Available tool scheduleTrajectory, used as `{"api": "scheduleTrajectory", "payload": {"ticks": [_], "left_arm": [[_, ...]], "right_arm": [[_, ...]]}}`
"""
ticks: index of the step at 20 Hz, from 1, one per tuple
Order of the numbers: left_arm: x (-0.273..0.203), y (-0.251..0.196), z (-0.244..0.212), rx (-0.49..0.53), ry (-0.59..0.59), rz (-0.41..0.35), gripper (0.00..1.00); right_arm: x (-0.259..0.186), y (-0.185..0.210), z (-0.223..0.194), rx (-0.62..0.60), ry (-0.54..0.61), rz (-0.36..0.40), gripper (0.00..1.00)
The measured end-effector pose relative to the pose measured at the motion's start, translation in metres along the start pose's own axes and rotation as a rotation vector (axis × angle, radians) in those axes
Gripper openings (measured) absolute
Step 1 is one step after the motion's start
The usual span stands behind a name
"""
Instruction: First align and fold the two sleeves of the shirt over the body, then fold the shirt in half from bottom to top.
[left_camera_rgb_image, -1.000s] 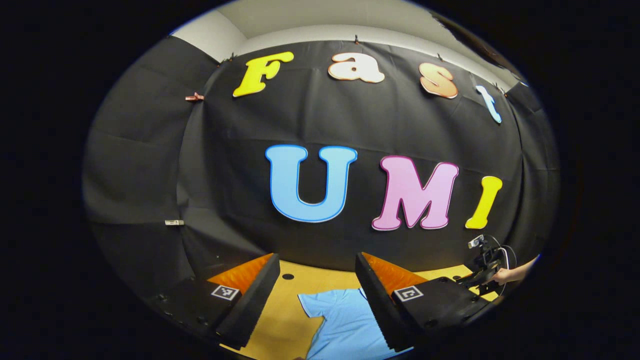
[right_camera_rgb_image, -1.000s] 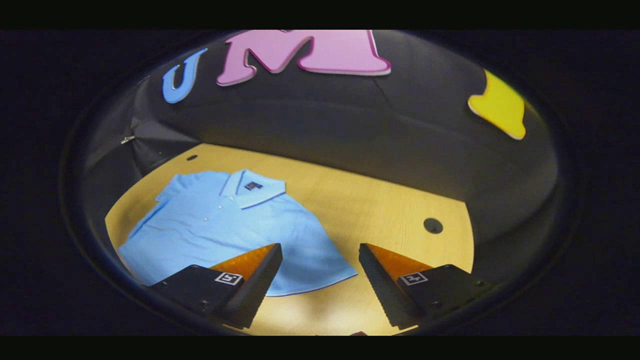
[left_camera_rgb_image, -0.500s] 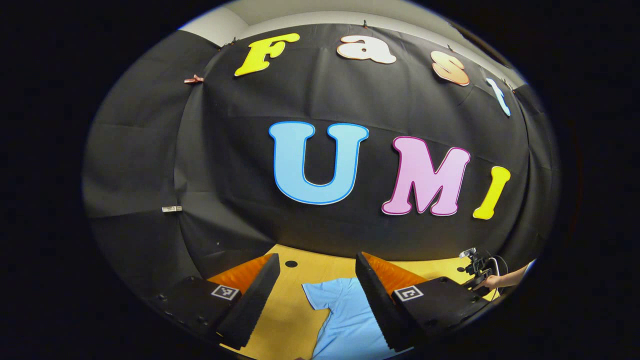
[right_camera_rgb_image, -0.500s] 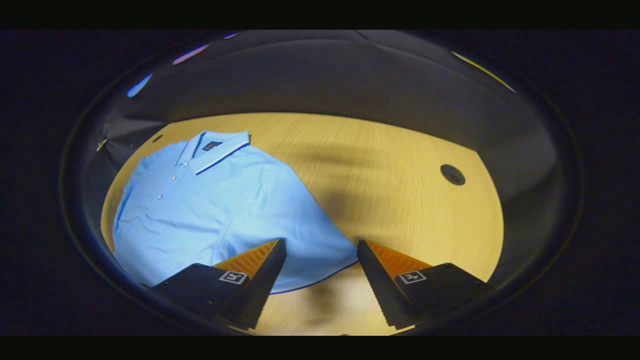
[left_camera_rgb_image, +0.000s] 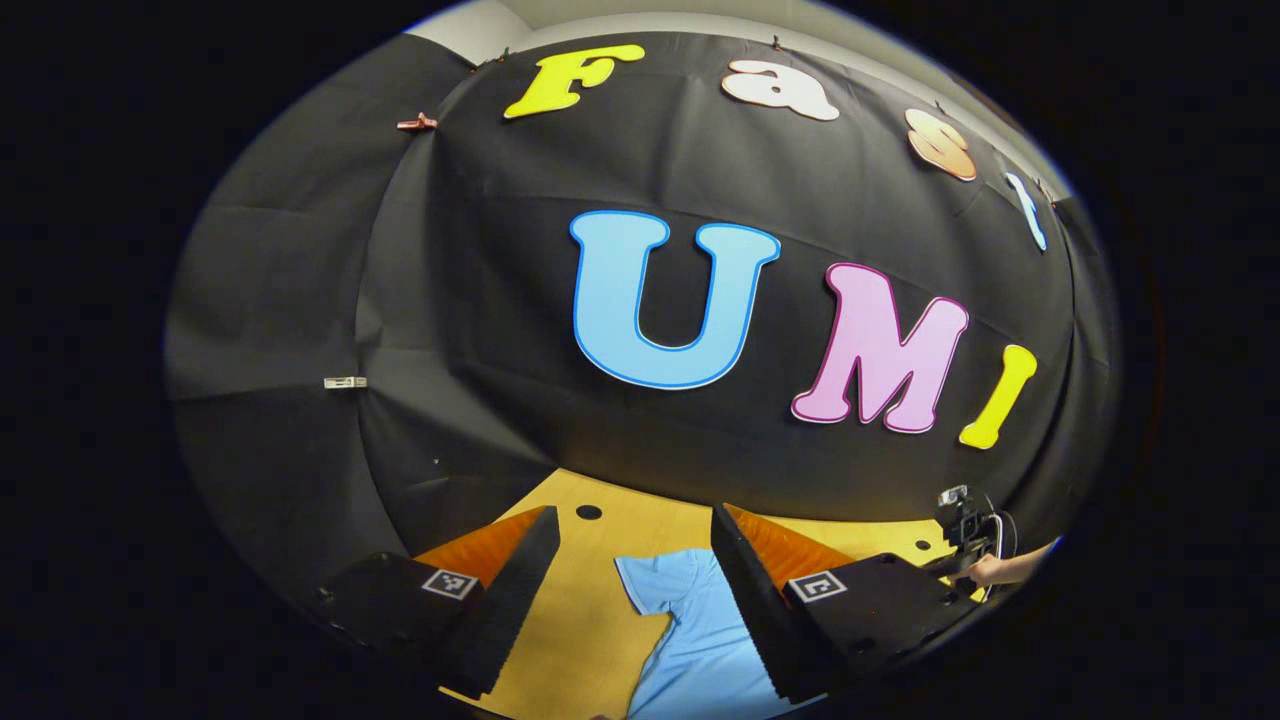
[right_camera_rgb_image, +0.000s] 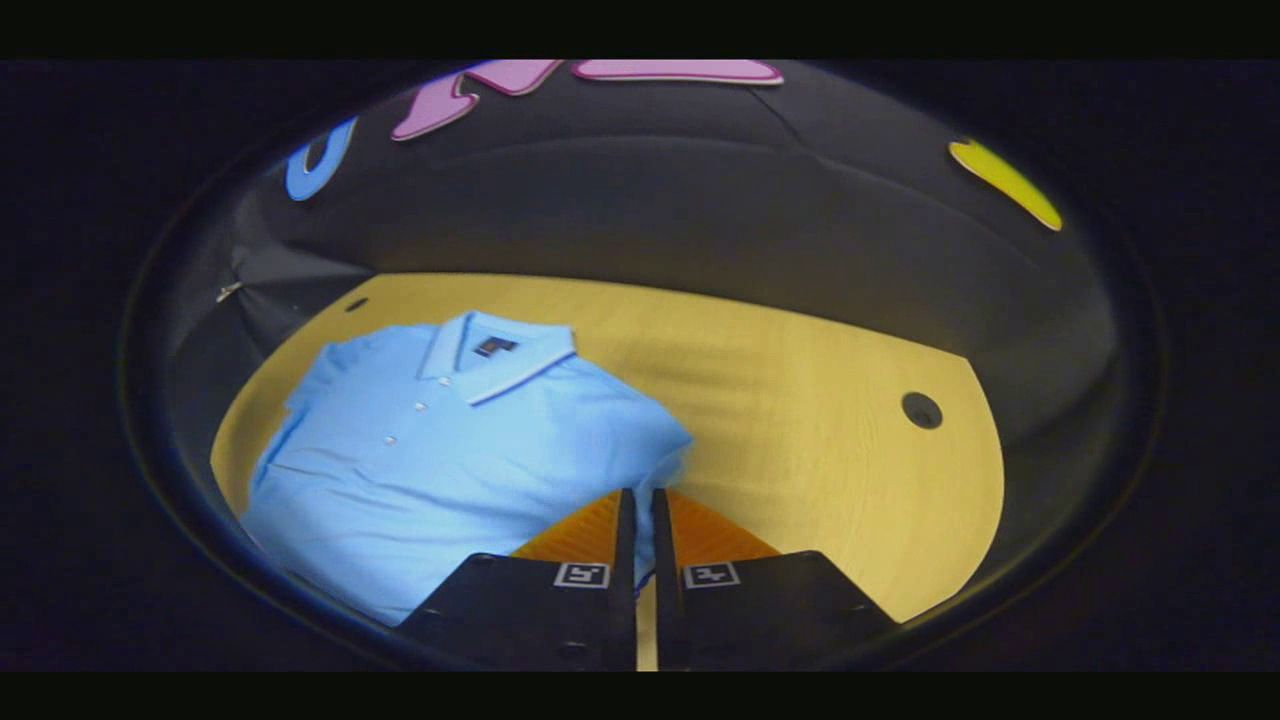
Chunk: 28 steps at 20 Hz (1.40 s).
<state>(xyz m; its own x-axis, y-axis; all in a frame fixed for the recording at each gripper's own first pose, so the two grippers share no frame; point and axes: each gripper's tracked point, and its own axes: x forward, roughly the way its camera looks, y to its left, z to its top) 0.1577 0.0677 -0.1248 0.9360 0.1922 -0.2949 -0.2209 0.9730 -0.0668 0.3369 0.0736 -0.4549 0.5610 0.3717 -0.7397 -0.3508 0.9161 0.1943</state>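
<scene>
A light blue polo shirt (right_camera_rgb_image: 440, 440) lies flat on the wooden table (right_camera_rgb_image: 820, 400), collar toward the far wall. My right gripper (right_camera_rgb_image: 640, 495) is shut on the hem of the shirt's near sleeve (right_camera_rgb_image: 665, 455), with a sliver of blue cloth between its fingers. In the left gripper view, my left gripper (left_camera_rgb_image: 632, 520) is open and held above the table (left_camera_rgb_image: 580, 620), with the shirt's other sleeve (left_camera_rgb_image: 665, 580) lying below, between its fingers. Far off at the right, the right gripper (left_camera_rgb_image: 965, 520) and the hand (left_camera_rgb_image: 1000, 570) holding it show over the table.
The table has a round cable hole (right_camera_rgb_image: 921, 410) right of the shirt and another hole (left_camera_rgb_image: 589, 512) near the far edge on the left side. The black cloth wall (left_camera_rgb_image: 480, 300) stands close behind the table.
My right gripper has gone from open to shut on the sleeve hem, and the sleeve edge has bunched up. The left gripper's view has shifted slightly and it stays open.
</scene>
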Motion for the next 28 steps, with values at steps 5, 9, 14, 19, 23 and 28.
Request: {"api": "scheduleTrajectory", "payload": {"ticks": [5,9,14,19,23,28], "left_arm": [[0.035,-0.003,-0.049,0.054,0.108,-0.059,0.97],[0.063,-0.018,-0.077,0.08,0.159,-0.11,0.97],[0.118,-0.022,-0.108,0.049,0.226,-0.144,0.97],[0.2,-0.004,-0.152,0.06,0.342,-0.093,0.97],[0.258,0.008,-0.214,0.089,0.525,-0.047,0.97],[0.295,-0.003,-0.272,0.141,0.676,-0.066,0.97]], "right_arm": [[0.018,0.063,0.001,0.001,0.019,0.113,0.12],[0.042,0.085,-0.032,0.089,0.117,0.148,0.68],[0.011,0.084,-0.003,0.08,0.007,0.151,0.98],[-0.054,0.072,0.017,0.082,-0.109,0.131,0.98],[-0.09,0.044,-0.01,0.127,-0.119,0.075,0.98],[-0.113,0.009,-0.048,0.233,-0.092,-0.002,0.98]]}}
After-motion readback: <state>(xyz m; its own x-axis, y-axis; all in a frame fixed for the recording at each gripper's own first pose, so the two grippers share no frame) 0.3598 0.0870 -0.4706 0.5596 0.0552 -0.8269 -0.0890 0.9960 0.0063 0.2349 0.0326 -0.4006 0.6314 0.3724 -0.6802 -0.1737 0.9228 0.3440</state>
